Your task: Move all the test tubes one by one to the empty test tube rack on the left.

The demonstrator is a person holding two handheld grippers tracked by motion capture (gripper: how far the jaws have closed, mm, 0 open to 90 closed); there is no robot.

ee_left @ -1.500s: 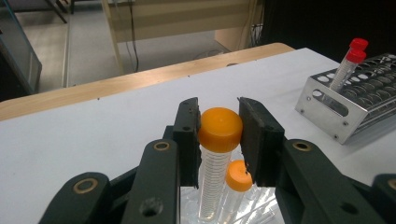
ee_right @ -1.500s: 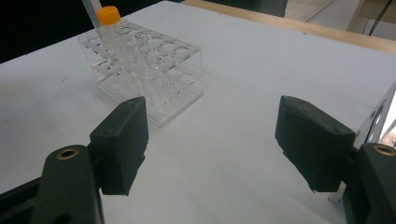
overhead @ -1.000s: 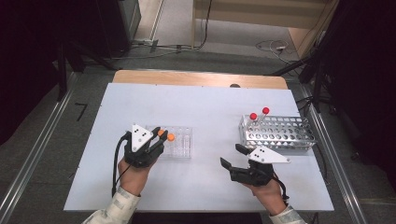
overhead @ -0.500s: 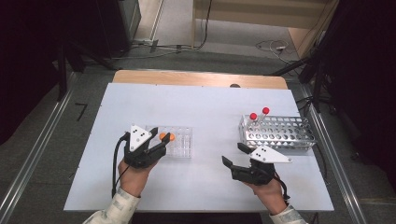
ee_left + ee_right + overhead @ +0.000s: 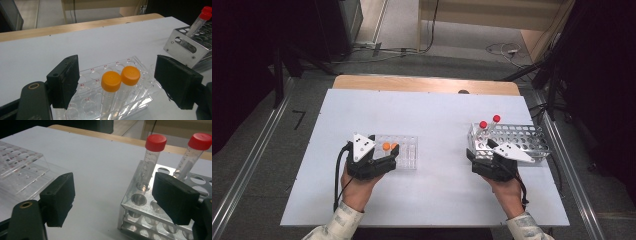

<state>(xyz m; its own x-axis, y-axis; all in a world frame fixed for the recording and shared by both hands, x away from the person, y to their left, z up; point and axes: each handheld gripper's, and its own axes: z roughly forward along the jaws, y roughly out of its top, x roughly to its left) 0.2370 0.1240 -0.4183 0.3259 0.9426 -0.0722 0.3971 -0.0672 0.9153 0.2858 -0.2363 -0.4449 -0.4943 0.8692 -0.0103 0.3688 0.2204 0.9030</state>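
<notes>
White table: two orange-capped tubes upright in clear rack.

Black claws, grey three-cornered plates, pale patterned sleeves.

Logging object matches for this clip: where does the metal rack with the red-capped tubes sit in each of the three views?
High view: the metal rack lies right of centre, just beyond the right gripper.
Left gripper view: its corner is at the upper right edge.
Right gripper view: it is at the lower right, partly behind the right jaw.
Shared landmark: the clear plastic rack.
</notes>
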